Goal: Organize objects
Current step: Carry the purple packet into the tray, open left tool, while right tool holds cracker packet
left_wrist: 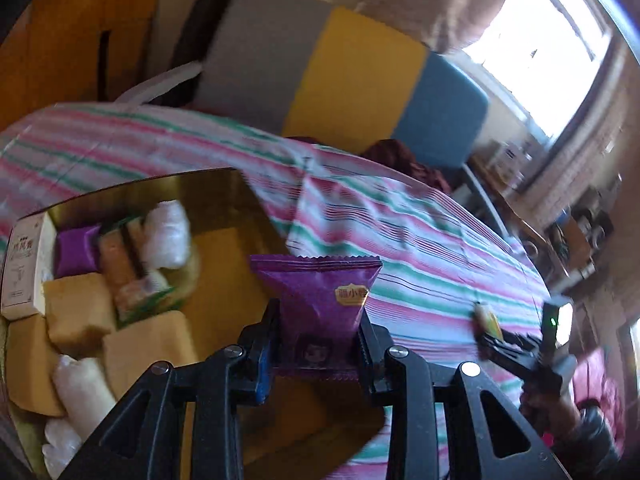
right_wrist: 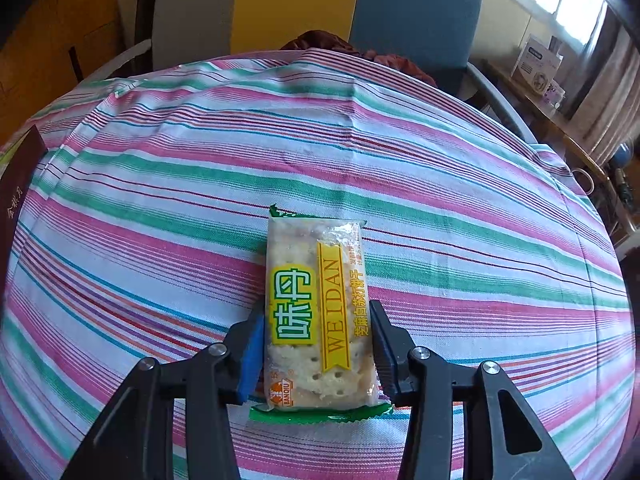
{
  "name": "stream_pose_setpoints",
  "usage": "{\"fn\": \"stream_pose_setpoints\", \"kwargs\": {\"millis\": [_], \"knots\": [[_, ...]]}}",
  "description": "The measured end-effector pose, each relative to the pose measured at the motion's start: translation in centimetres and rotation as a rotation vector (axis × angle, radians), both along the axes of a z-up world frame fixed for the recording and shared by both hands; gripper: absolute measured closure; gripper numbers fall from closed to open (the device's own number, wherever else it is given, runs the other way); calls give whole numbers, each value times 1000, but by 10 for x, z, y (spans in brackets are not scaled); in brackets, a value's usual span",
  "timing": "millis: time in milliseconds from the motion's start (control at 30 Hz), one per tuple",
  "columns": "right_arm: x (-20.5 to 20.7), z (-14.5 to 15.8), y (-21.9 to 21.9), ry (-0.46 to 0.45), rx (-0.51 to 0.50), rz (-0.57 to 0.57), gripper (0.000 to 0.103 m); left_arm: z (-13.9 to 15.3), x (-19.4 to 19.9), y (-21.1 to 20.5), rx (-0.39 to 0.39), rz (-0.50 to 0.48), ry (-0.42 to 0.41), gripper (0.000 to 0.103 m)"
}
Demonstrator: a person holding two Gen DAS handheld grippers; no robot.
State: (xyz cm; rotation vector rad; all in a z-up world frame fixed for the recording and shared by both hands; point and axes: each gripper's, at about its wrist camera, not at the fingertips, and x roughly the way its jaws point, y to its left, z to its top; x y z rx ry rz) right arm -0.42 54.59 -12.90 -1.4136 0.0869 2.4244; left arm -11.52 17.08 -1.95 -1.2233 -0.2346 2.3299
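Observation:
My left gripper is shut on a purple snack packet and holds it above the near right part of a gold-lined box. The box holds several snacks: yellow cakes, white packets, a purple packet and a white carton. My right gripper is around a green and yellow WEIDAN cracker packet that lies on the striped tablecloth; the pads touch its sides. In the left wrist view the right gripper shows at the right with that packet.
A chair with a grey, yellow and blue back stands behind the table. A dark red cloth lies on its seat. The box's dark lid edge shows at the left. A shelf with clutter stands by the window at the right.

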Motion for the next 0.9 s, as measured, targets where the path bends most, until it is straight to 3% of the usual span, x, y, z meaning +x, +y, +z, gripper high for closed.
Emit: {"fn": "stream_pose_setpoints", "kwargs": {"millis": [467,600,900], "knots": [[-1,1,-1,-11,12,12,56,-50,-102,-12,-8,207,-205,70],[-1,3,1,-11,11,13,56,-66,-121,-10,-21,218,-242,63],[-1,4,3,-9,11,13,56,-39,-102,-20,-36,193,-140,60]]}}
